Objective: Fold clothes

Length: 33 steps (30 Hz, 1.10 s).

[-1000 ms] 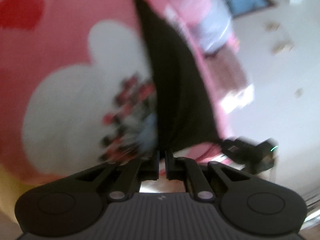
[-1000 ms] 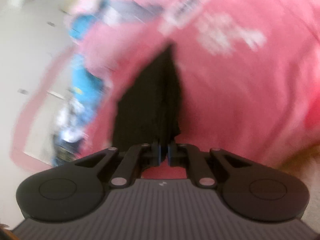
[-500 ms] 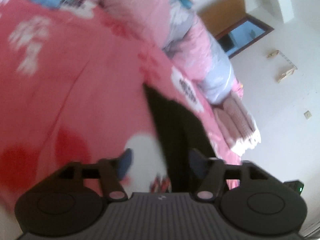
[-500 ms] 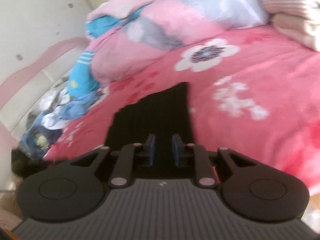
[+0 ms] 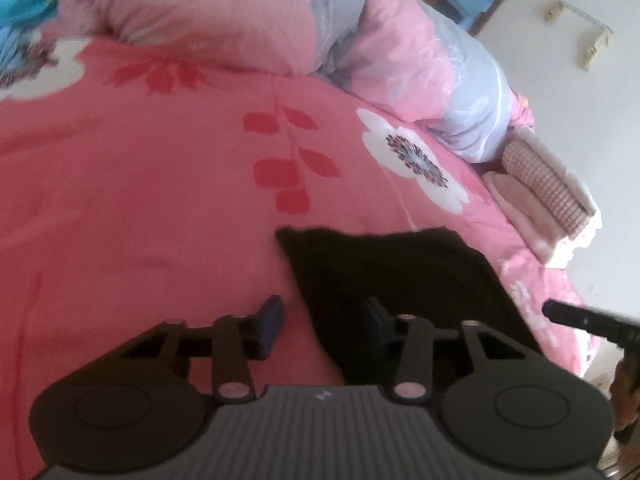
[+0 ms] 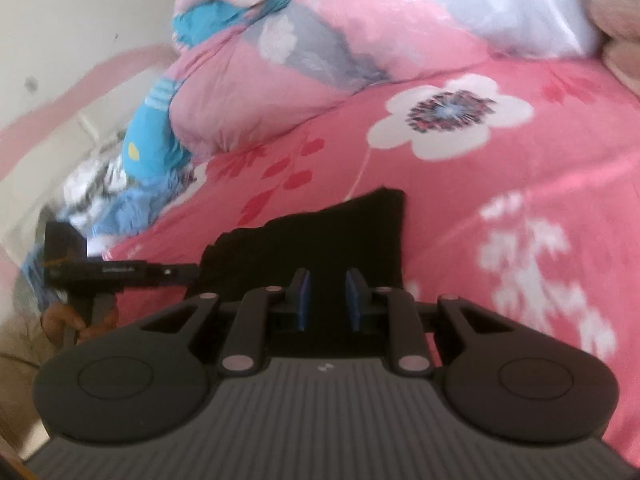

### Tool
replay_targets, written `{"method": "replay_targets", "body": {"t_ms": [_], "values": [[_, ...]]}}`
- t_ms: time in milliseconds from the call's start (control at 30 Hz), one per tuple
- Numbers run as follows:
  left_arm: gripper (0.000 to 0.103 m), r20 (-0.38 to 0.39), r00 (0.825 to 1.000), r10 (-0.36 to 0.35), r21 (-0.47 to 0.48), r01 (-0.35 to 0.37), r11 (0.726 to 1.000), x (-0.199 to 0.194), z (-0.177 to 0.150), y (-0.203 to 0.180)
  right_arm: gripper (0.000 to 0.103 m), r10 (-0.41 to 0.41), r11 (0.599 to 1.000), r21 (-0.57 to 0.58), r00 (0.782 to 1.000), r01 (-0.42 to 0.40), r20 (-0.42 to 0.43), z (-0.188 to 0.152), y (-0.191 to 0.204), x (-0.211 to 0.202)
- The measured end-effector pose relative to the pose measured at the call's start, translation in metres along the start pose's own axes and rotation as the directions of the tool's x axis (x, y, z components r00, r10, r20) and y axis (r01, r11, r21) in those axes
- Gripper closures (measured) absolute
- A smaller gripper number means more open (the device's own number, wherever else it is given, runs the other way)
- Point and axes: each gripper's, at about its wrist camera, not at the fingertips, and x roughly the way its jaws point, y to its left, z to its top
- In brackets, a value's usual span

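A black garment (image 5: 400,276) lies flat on the pink flowered bedspread (image 5: 140,200), folded into a rough rectangle. My left gripper (image 5: 324,316) stands open above its left edge, one pad over the bedspread and the other over the black cloth, nothing held. In the right wrist view the same black garment (image 6: 340,236) lies just ahead of my right gripper (image 6: 327,300), which is open with a narrow gap and empty. The other gripper (image 6: 120,272) shows at the left, held by a hand (image 6: 76,320).
A bundled pink and grey duvet (image 5: 280,12) lies along the far side of the bed. Folded pink towels (image 5: 548,188) sit at the right edge. Blue and patterned clothes (image 6: 152,148) are heaped at the left. A white wall (image 5: 580,92) stands beyond.
Both grippers were shut on the black garment, holding it up; they have laid it on the bed, let go and opened, and now hover above it.
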Motion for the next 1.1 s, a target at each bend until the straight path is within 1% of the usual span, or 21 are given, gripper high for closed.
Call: {"method": "replay_targets", "body": {"t_ms": [67, 167, 233, 267, 300, 333, 400, 433, 467, 567, 633, 667, 767, 800, 867, 900, 933, 1000, 1033, 1100], "values": [[0.068, 0.016, 1.0, -0.003, 0.002, 0.003, 1.0, 0.005, 0.004, 0.005, 0.086, -0.004, 0.999, -0.05, 1.0, 0.003, -0.016, 0.013, 0.002, 0.016], [0.069, 0.04, 0.999, -0.016, 0.018, 0.015, 1.0, 0.01, 0.002, 0.011, 0.087, -0.019, 0.994, -0.11, 0.997, 0.011, -0.072, 0.028, 0.006, 0.056], [0.069, 0.058, 0.998, -0.032, 0.035, 0.03, 0.999, 0.011, 0.001, 0.014, 0.088, -0.046, 0.994, -0.103, 0.993, 0.034, -0.111, 0.038, -0.005, 0.089], [0.069, 0.067, 0.997, -0.04, 0.04, 0.038, 0.998, 0.011, 0.0, 0.015, 0.092, -0.058, 0.994, -0.096, 0.99, 0.046, -0.126, 0.044, -0.011, 0.104], [0.07, 0.074, 0.996, -0.051, 0.036, 0.048, 0.998, 0.011, 0.0, 0.018, 0.099, -0.066, 0.995, -0.076, 0.99, 0.057, -0.124, 0.049, -0.019, 0.116], [0.071, 0.081, 0.995, -0.061, 0.03, 0.059, 0.998, 0.011, -0.001, 0.02, 0.101, -0.075, 0.996, -0.052, 0.99, 0.069, -0.119, 0.055, -0.027, 0.126], [0.072, 0.088, 0.993, -0.079, 0.009, 0.078, 0.997, 0.011, -0.001, 0.026, 0.101, -0.109, 0.994, 0.019, 0.991, 0.111, -0.083, 0.069, -0.041, 0.131], [0.072, 0.088, 0.992, -0.087, 0.005, 0.087, 0.996, 0.011, -0.001, 0.027, 0.098, -0.137, 0.989, 0.046, 0.988, 0.14, -0.066, 0.075, -0.045, 0.129], [0.072, 0.089, 0.991, -0.095, 0.001, 0.095, 0.995, 0.011, -0.001, 0.028, 0.095, -0.174, 0.983, 0.048, 0.983, 0.177, -0.051, 0.078, -0.042, 0.121], [0.072, 0.089, 0.99, -0.108, -0.013, 0.11, 0.994, 0.013, 0.0, 0.031, 0.095, -0.076, 0.997, -0.005, 0.996, 0.076, -0.036, 0.075, -0.016, 0.088], [0.072, 0.086, 0.99, -0.112, -0.027, 0.114, 0.993, 0.015, 0.002, 0.032, 0.095, 0.015, 0.997, -0.081, 0.996, -0.021, -0.085, 0.063, 0.015, 0.075], [0.072, 0.084, 0.99, -0.114, -0.033, 0.117, 0.993, 0.015, 0.003, 0.033, 0.095, 0.041, 0.991, -0.123, 0.992, -0.055, -0.118, 0.055, 0.033, 0.074], [0.072, 0.085, 0.989, -0.119, -0.039, 0.123, 0.992, 0.016, 0.003, 0.035, 0.095, 0.09, 0.978, -0.17, 0.977, -0.124, -0.192, 0.034, 0.074, 0.091], [0.072, 0.086, 0.989, -0.117, -0.036, 0.121, 0.992, 0.016, 0.002, 0.035, 0.095, 0.091, 0.975, -0.179, 0.974, -0.129, -0.205, 0.028, 0.082, 0.098], [0.072, 0.086, 0.99, -0.113, -0.028, 0.116, 0.993, 0.016, 0.002, 0.034, 0.095, 0.062, 0.978, -0.182, 0.973, -0.105, -0.224, 0.012, 0.091, 0.112], [0.072, 0.086, 0.99, -0.111, -0.025, 0.114, 0.993, 0.016, 0.002, 0.033, 0.096, 0.041, 0.979, -0.187, 0.975, -0.083, -0.219, 0.002, 0.092, 0.111], [0.072, 0.087, 0.99, -0.109, -0.021, 0.111, 0.994, 0.016, 0.002, 0.032, 0.096, 0.027, 0.977, -0.204, 0.981, -0.067, -0.194, -0.007, 0.091, 0.103], [0.072, 0.085, 0.991, -0.107, -0.021, 0.109, 0.994, 0.016, 0.002, 0.032, 0.095, 0.003, 0.97, -0.24, 0.991, -0.036, -0.133, -0.028, 0.085, 0.07], [0.072, 0.084, 0.991, -0.106, -0.023, 0.109, 0.994, 0.016, 0.002, 0.032, 0.095, -0.024, 0.97, -0.245, 0.993, -0.006, -0.119, -0.04, 0.08, 0.05], [0.07, 0.084, 0.991, -0.105, -0.026, 0.107, 0.994, 0.015, 0.002, 0.032, 0.094, -0.081, 0.975, -0.215, 0.99, 0.054, -0.118, -0.058, 0.064, 0.014]]}}
